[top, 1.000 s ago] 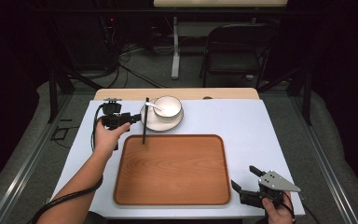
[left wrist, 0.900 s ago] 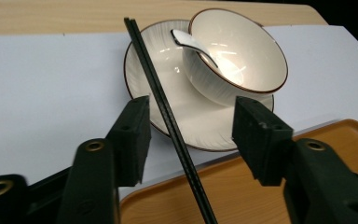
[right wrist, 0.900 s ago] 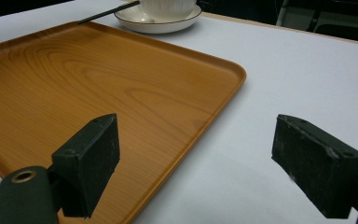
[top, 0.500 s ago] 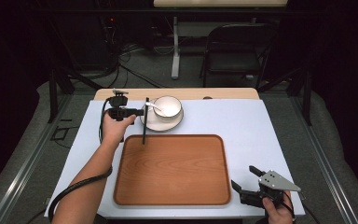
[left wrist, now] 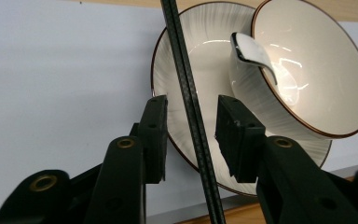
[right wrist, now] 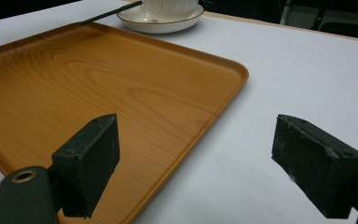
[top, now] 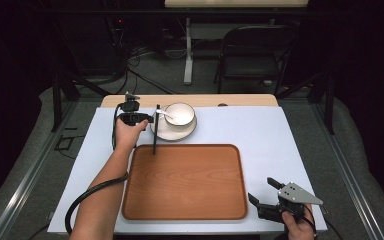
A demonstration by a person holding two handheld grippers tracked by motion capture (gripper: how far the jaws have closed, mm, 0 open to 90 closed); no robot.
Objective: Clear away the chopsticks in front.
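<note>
Left gripper (top: 149, 118): held level at the far-left part of the table, just beside the saucer's left rim. In the left gripper view (left wrist: 189, 137) its jaws have just been closing, with the black stick between them; a gap shows on each side of the stick, so the pads do not press on it. Not gripping yet.
Black stick (top: 155, 129): thin, dark, with a woven pattern. It runs from the saucer's left rim toward the near side, its near end at the tray's far-left corner. In the left gripper view (left wrist: 189, 100) it passes straight between the two pads.
Saucer (top: 160, 131): white with a thin brown rim, on the white table cover just beyond the tray's far edge.
Bowl (top: 181, 114): white, brown rim, sitting on the saucer.
Spoon (top: 163, 114): white, resting in the bowl with its handle sticking out over the left rim toward the left gripper.
Tray (top: 185, 182): wooden, rounded corners, in the middle of the table with nothing on it.
Right gripper (top: 264, 199): near-right corner of the table, just off the tray's near-right corner. Jaws spread wide, nothing between them.
</note>
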